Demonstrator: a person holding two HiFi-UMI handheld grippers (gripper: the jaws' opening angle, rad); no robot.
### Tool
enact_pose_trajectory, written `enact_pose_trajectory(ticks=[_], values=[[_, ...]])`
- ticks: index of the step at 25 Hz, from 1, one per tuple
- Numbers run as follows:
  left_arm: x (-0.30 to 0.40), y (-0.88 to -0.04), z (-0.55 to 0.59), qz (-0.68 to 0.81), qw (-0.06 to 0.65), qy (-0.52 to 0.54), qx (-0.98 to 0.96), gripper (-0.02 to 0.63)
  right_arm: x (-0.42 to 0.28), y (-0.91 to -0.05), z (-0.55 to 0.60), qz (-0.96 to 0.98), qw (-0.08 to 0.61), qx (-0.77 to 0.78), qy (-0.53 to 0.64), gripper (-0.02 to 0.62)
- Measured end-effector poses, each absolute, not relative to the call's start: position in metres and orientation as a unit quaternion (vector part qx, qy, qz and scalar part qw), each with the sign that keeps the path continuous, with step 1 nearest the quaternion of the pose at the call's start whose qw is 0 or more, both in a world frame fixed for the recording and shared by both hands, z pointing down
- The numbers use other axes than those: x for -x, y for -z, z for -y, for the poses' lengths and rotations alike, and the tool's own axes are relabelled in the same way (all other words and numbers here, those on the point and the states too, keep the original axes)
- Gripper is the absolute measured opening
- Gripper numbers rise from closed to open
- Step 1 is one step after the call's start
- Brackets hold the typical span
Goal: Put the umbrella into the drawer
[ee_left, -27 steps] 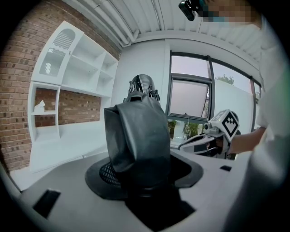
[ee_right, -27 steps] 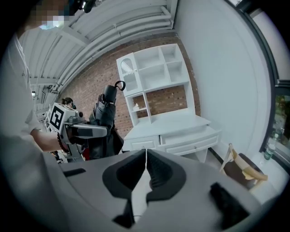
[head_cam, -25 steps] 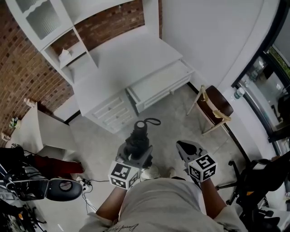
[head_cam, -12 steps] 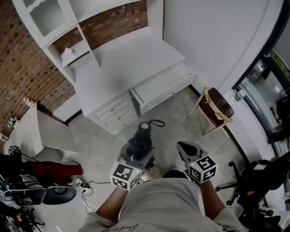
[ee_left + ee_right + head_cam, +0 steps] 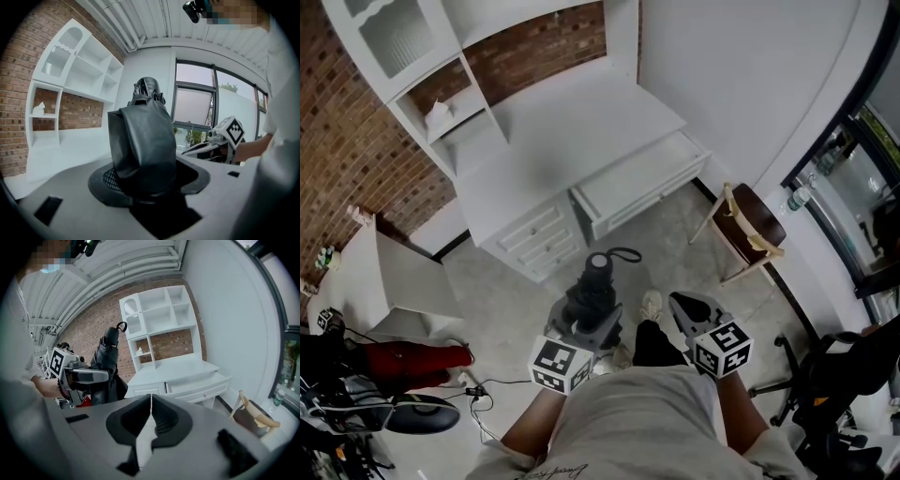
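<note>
A person stands on the grey floor before a white desk, a gripper in each hand. The left gripper has its jaws spread wide around a folded black umbrella and clamped on its bundled fabric. In the left gripper view the fabric fills the gap between the pads. The umbrella points up and away from the person, its strap loop curling off the far end towards the desk.

The right gripper hangs just beside it, to the person's right. Its jaws are pressed together along a thin seam with nothing between them, as the right gripper view shows.

The wide drawer under the desktop stands pulled out, and its inside shows plain white. The umbrella is not in it: it is held over the floor, short of the drawer's front. To the left of that drawer, a stack of small drawers is closed.

In the hutch above, an open shelf compartment holds a small white figure. The cupboard above it has a ribbed panel door, and its contents cannot be made out. A chair with a brown seat stands by the wall to the right of the desk.
</note>
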State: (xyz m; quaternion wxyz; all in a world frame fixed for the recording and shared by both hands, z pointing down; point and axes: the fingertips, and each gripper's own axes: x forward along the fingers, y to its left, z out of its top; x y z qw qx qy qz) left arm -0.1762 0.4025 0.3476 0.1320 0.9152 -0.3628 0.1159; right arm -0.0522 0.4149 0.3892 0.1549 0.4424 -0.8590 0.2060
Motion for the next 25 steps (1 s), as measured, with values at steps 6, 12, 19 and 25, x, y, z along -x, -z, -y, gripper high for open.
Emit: enact_pose_trajectory(ticks=[6, 12, 19, 25], values=[[0.17, -0.353, -0.38, 0.364, 0.132, -0.115, -0.915, 0.27, 0.048, -0.394, -0.39, 0.86, 0.155, -0.44, -0.206, 0.029], [0.165, -0.356, -0.345, 0.369, 0.131, -0.112, -0.913, 0.27, 0.043, -0.397, -0.352, 0.863, 0.156, -0.436, -0.203, 0.029], [0.156, -0.36, -0.296, 0.375, 0.135, -0.112, -0.91, 0.27, 0.034, -0.404, -0.306, 0.862, 0.16, -0.433, -0.209, 0.029], [0.145, -0.369, -0.258, 0.376, 0.142, -0.123, -0.907, 0.27, 0.024, -0.415, -0.263, 0.864, 0.165, -0.424, -0.217, 0.029]])
